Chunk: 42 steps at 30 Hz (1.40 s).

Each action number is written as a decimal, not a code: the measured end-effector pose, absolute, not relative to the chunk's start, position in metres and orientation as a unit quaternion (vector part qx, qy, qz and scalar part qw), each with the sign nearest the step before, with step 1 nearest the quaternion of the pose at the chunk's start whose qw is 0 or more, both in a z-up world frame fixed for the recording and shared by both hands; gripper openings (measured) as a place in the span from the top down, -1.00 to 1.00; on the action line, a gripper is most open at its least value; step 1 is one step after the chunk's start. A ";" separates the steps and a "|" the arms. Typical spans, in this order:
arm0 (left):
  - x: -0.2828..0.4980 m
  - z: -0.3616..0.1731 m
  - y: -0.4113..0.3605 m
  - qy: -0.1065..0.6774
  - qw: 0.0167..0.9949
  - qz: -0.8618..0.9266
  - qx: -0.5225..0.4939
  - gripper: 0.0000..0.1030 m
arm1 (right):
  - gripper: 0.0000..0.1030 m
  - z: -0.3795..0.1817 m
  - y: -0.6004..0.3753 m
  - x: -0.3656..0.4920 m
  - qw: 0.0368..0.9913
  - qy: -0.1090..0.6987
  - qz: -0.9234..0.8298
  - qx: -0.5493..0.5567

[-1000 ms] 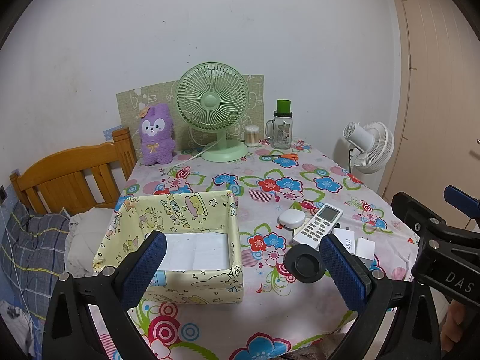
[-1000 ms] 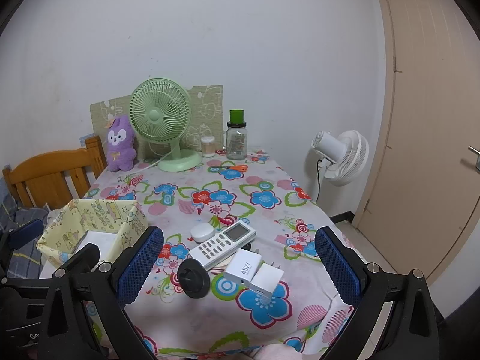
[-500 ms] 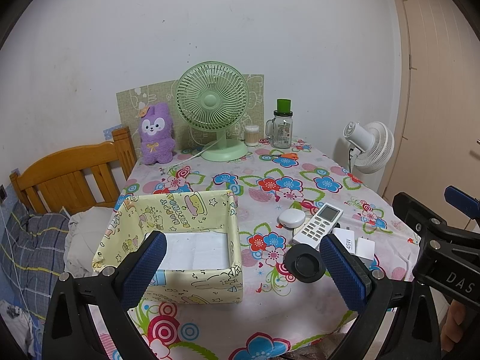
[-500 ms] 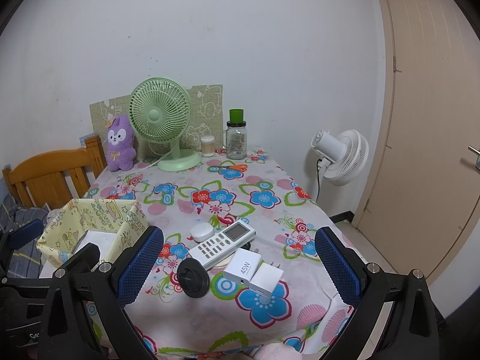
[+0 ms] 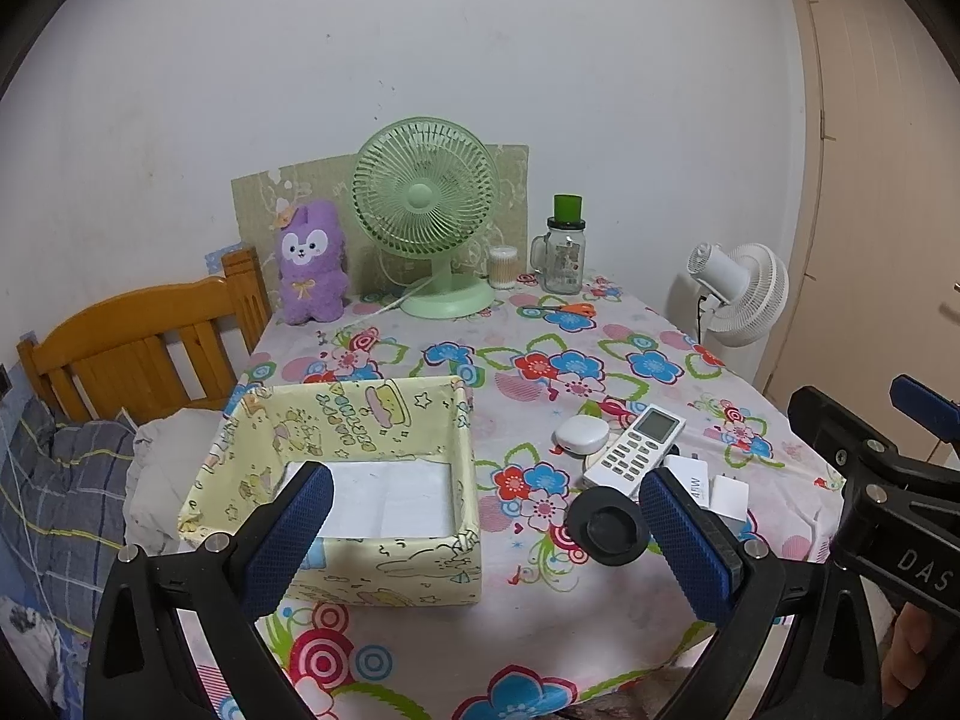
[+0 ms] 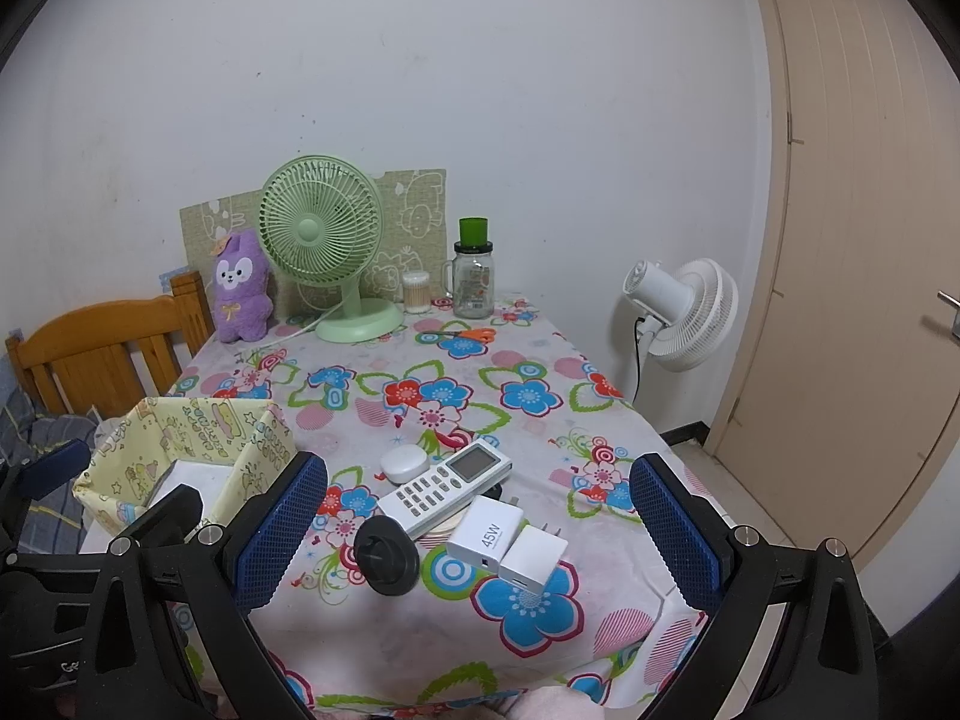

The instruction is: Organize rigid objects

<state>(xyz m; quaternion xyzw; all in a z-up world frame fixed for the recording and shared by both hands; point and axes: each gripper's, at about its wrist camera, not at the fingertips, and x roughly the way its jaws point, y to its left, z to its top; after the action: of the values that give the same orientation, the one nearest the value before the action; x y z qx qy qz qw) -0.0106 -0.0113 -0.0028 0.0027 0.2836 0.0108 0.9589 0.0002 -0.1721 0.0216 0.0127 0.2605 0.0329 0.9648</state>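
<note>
Both claws hang low over the near edge of the table [image 6: 540, 654] with their blue fingers spread wide apart and nothing between them. Left claw [image 5: 486, 534] sits at about 7 o'clock on the table, and right claw [image 6: 477, 531] sits at about 5 o'clock.

Biggest of all is the table, with its cloth full of bright flowers. Next is the yellow box [image 5: 384, 576], at 8 o'clock, right in front of the left claw. It has a white sheet lying flat inside. The green fan [image 5: 426, 210] stands far back at 12 o'clock, and the purple bunny [image 5: 312, 264] sits just beside it at 11 o'clock. A glass jar [image 5: 564, 258] with a green top stands at 1 o'clock, with orange scissors [image 6: 462, 334] lying near it.

The small things wait in a bunch at 5 o'clock, near the right claw. The white remote [image 6: 447, 489] lies tilted, with its low end touching the black round knob [image 6: 387, 555]. A small white oval case [image 6: 406, 463] lies just beside the remote's far side. Two white plugs sit touching each other, the 45W plug [image 6: 487, 534] and a smaller plug [image 6: 534, 558], both just past the remote's near side. All of these are outside the box
</note>
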 end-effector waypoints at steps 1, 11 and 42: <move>-0.009 -0.003 -0.011 0.285 0.958 0.009 0.001 -0.99 | -0.98 0.021 -0.173 0.000 0.965 0.261 0.032 0.013; 0.011 -0.018 -0.029 0.308 0.951 -0.017 -0.004 -0.97 | -0.98 0.009 -0.185 0.014 0.960 0.276 0.035 0.017; 0.092 -0.116 -0.085 0.426 0.903 -0.056 0.012 -0.69 | -0.84 -0.095 -0.218 0.085 0.925 0.378 0.031 0.024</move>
<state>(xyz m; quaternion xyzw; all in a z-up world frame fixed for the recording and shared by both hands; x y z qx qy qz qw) 0.0922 -0.0852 -0.1159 0.0117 0.4258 -0.0555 0.9030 0.0846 -0.2181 -0.0946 0.0239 0.3777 0.0311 0.9251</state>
